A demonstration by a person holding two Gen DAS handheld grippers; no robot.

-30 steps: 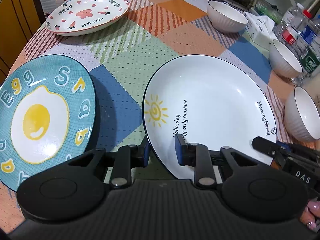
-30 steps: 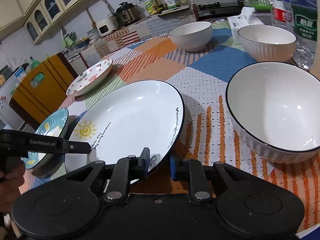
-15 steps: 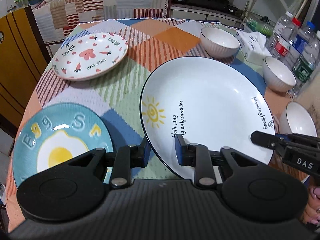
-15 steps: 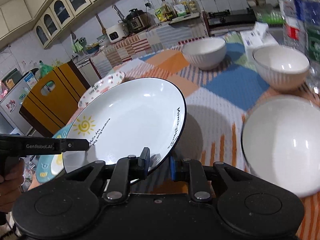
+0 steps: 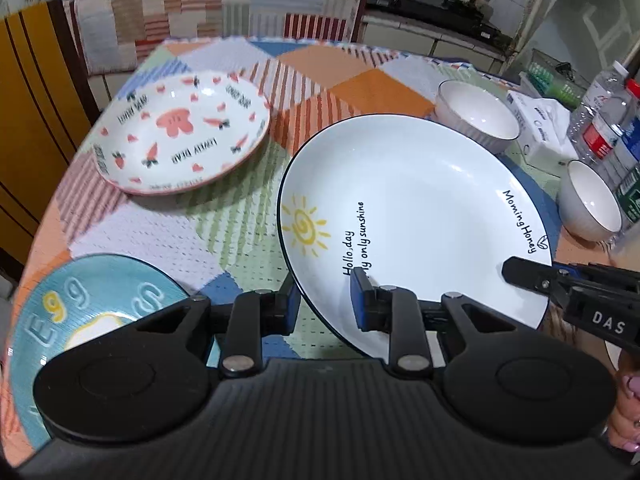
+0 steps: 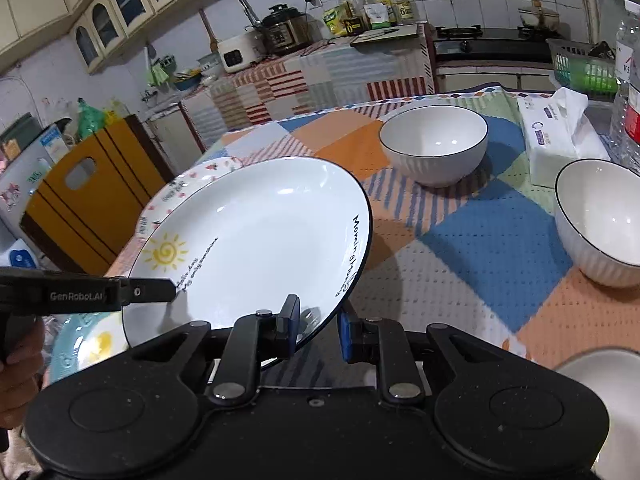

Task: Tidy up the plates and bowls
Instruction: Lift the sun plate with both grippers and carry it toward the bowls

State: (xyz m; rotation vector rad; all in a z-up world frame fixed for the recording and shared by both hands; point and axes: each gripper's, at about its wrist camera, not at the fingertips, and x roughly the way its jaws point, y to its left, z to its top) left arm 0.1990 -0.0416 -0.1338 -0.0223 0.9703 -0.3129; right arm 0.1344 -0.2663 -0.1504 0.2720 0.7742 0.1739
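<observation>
Both grippers pitched down (left gripper (image 5: 325, 304), right gripper (image 6: 318, 330)) clamp sun plate (image 5: 416, 216).

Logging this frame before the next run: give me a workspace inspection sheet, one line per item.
Surface: table under a patchwork cloth, crowded.
Job's things: sun plate lifted and tilted off the cloth; carrot plate and egg plate flat on it; three white bowls visible, e.g. far bowl and near bowl, upright and apart.
Clutter: tissue pack, water bottles along the right edge.
Grippers: left gripper and right gripper each clamp the sun plate's near rim, jaws on either side of it.
Cables: nothing seen on the table.
Surroundings: kitchen counter with rice cooker, yellow cabinet beside the table.
</observation>
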